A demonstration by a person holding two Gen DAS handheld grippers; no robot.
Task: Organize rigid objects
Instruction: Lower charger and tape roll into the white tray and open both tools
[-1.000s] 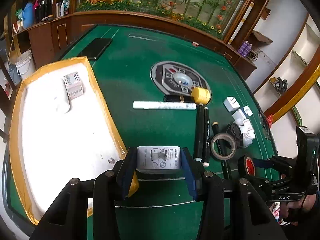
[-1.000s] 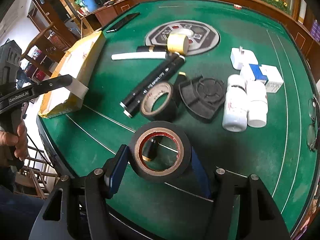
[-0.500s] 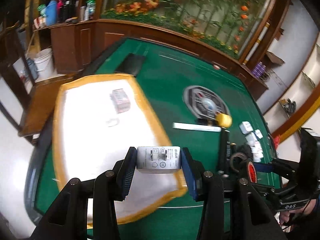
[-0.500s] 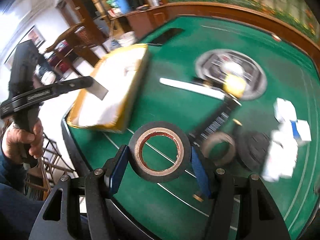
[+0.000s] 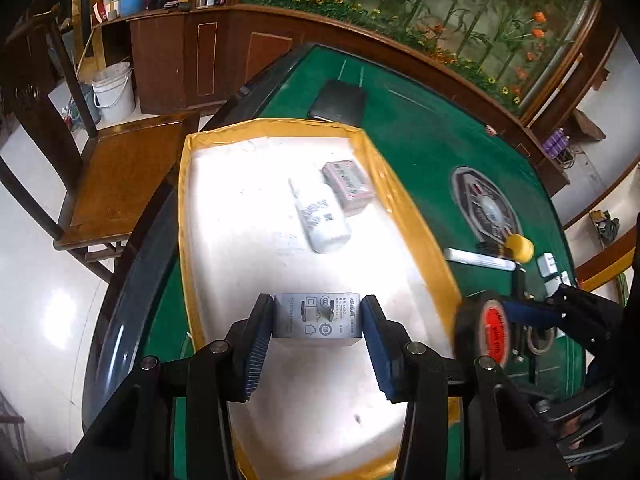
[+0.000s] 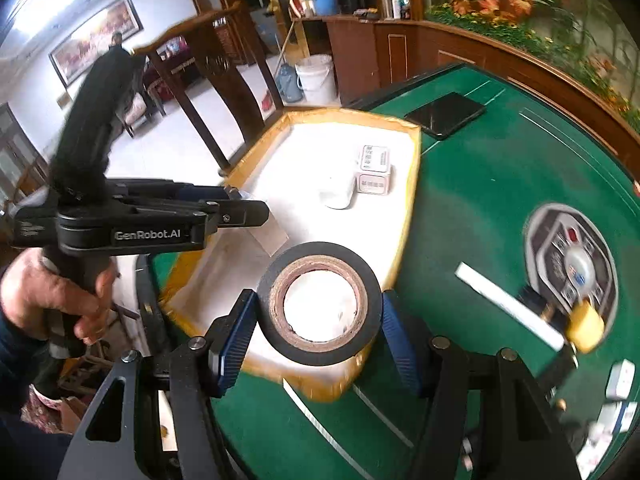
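Observation:
My left gripper (image 5: 317,322) is shut on a grey plug adapter (image 5: 316,320), its prongs facing me, held over the near half of the white, yellow-rimmed tray (image 5: 384,184). My right gripper (image 6: 318,314) is shut on a black tape roll (image 6: 318,308) above the tray's (image 6: 410,184) near corner. Inside the tray lie a white bottle (image 5: 322,216) and a small pink-grey box (image 5: 348,186). The right gripper with the roll (image 5: 486,330) shows at the right of the left wrist view. The left gripper (image 6: 256,220) with the adapter (image 6: 270,236) appears at the left of the right wrist view.
On the green table (image 5: 420,120) lie a black phone (image 5: 340,102), a white stick (image 5: 478,260), a yellow tape roll (image 5: 519,249), black markers, white boxes and a round control panel (image 5: 486,208). A wooden chair (image 5: 116,176) and a white bucket (image 5: 114,90) stand beyond the table's left edge.
Both grippers have moved left from the cluttered table to above the tray, each keeping its object. The tray has grown much nearer in both views.

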